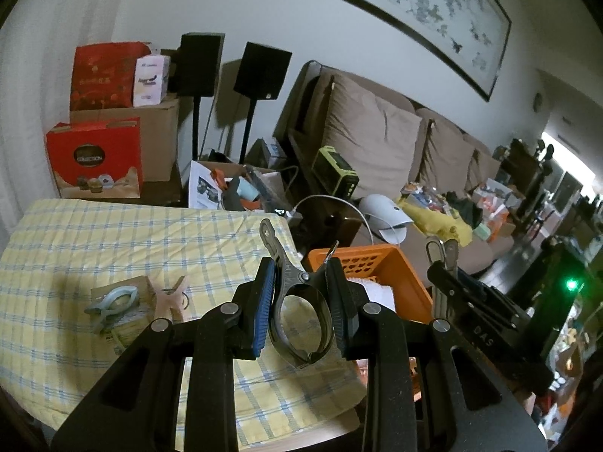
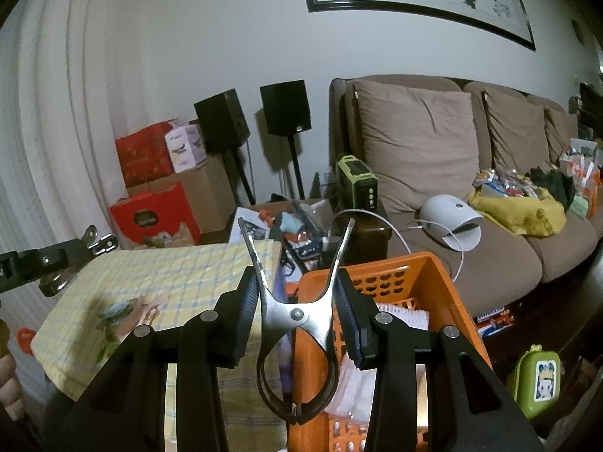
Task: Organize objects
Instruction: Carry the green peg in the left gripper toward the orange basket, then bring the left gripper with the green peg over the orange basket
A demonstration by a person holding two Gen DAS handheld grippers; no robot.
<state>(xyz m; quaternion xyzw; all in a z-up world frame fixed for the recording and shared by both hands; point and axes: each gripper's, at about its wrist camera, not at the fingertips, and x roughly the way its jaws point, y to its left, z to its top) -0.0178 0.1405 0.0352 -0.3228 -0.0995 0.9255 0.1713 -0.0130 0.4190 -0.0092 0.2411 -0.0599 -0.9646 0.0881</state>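
The orange perforated plastic basket (image 2: pixel 433 275) has its floor hidden behind the black gripper fingers (image 2: pixel 354 324) and is cut off by the lower edge. The pale blue clip on the yellow checked cloth (image 2: pixel 117 310) is blurred. The framed ink painting (image 1: pixel 426 11) runs off the top.
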